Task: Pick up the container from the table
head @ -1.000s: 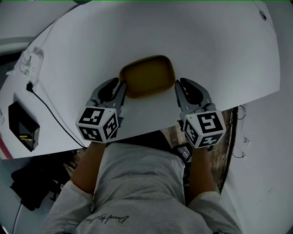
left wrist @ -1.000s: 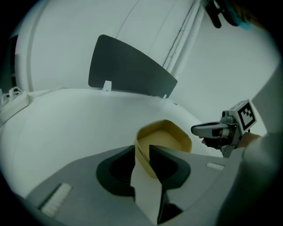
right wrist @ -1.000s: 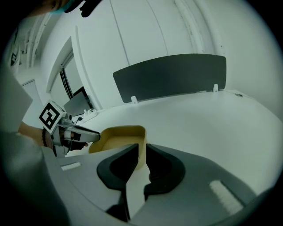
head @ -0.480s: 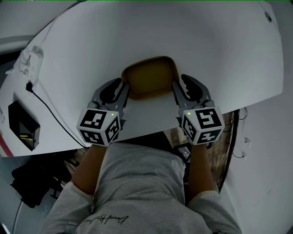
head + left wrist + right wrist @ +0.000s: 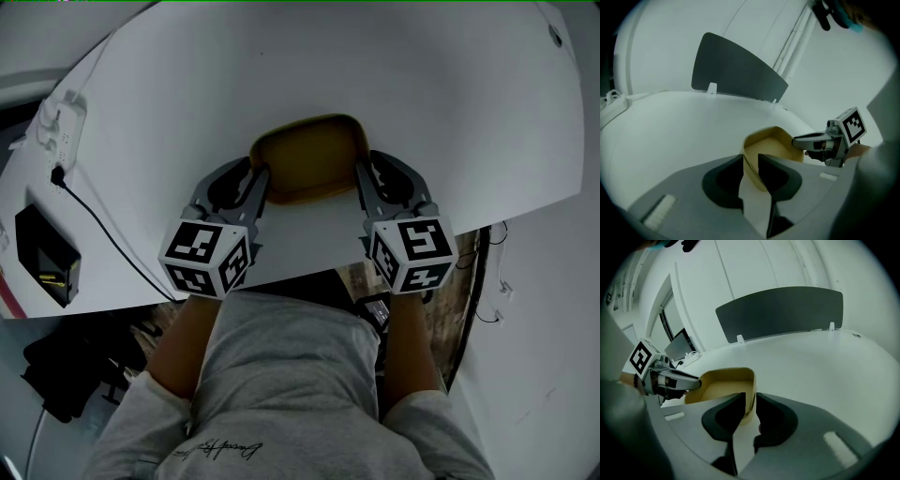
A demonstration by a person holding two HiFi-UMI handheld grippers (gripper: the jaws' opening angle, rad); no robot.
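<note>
container [image 5: 309, 167]: sits on the white table [image 5: 422, 103] near its front edge | left gripper [image 5: 259, 176]: pinching container's left wall | right gripper [image 5: 362, 169]: jaws just been closing, pinching right wall

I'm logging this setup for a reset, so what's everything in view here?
table: one, white, under the container.
container: one, yellow, near the table's front edge, between the grippers.
panel: one, dark grey, upright at the table's far edge.
box: one, black, beside the table's left edge.
left gripper: one, grey, jaws on the container's left wall.
right gripper: one, grey, jaws just been closing, container's right wall between them.
shirt: one, grey, bottom.
</note>
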